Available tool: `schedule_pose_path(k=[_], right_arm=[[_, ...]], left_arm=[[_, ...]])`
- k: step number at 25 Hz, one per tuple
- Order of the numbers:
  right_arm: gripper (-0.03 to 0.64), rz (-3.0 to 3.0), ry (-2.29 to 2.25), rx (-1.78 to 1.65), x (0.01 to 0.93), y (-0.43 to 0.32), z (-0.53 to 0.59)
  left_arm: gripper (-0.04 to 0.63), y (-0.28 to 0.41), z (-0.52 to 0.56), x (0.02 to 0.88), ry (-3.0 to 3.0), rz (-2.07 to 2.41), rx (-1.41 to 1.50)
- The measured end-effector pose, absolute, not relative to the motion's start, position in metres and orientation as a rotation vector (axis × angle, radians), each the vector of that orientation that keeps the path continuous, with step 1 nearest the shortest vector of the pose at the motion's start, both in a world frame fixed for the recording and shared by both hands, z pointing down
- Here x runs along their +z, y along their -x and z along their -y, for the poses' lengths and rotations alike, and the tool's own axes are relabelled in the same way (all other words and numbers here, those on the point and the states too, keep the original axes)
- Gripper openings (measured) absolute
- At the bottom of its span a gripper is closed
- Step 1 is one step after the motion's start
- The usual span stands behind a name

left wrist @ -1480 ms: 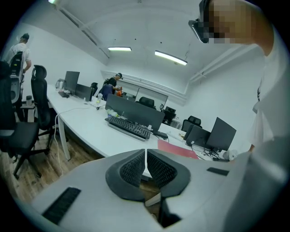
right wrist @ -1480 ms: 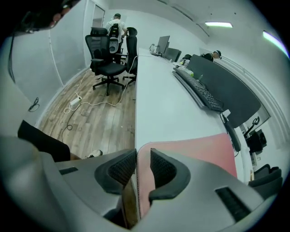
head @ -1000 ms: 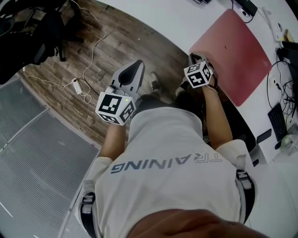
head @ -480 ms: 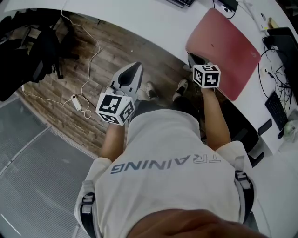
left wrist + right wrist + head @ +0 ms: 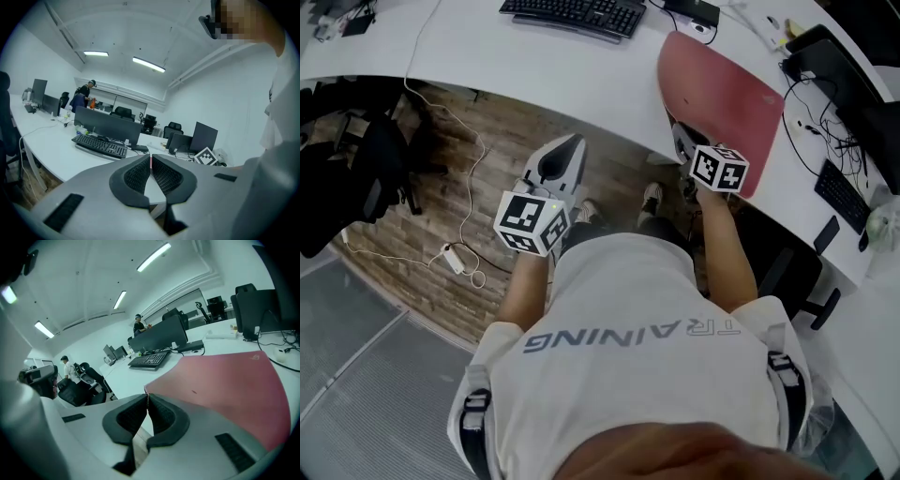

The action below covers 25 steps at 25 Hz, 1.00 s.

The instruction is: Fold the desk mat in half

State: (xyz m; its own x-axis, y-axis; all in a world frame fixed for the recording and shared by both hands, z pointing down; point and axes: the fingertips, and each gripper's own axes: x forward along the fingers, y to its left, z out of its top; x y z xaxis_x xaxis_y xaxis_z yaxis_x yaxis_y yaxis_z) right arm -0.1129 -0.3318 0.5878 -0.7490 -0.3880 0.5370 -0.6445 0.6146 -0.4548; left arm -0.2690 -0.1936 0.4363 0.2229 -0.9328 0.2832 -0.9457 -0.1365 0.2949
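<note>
The right gripper [image 5: 682,139] has its fingers [image 5: 164,416] pinched on the near corner of the mat [image 5: 727,94]. Over the last second it has risen and rolled. That corner now appears lifted off the worktop [image 5: 534,61], while the rest lies flat beyond the fingertips. The fold has likely begun. The left gripper [image 5: 572,142], fingers pressed together and empty, hangs over the floor [image 5: 487,141], well apart from the mat.

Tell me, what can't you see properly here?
- Head view: the right gripper covers the mat's near corner.
- Right gripper view: the gripper's body hides the mat's near edge.
- Left gripper view: the far person is too small to make out.
</note>
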Motion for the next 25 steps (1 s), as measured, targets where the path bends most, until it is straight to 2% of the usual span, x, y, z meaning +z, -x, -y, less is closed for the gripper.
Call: schedule_pose_path(k=[12, 25], right_arm=[[0.031, 2.487, -1.181, 1.103, 0.549, 0.025, 0.359], [0.031, 2.418, -1.436, 1.202, 0.569, -0.067, 0.351]], left_arm=[[0.038, 0.223, 0.227, 0.423, -2.258, 1.571, 0.090], [0.038, 0.165, 0.260, 0.427, -2.369, 1.392, 0.197]])
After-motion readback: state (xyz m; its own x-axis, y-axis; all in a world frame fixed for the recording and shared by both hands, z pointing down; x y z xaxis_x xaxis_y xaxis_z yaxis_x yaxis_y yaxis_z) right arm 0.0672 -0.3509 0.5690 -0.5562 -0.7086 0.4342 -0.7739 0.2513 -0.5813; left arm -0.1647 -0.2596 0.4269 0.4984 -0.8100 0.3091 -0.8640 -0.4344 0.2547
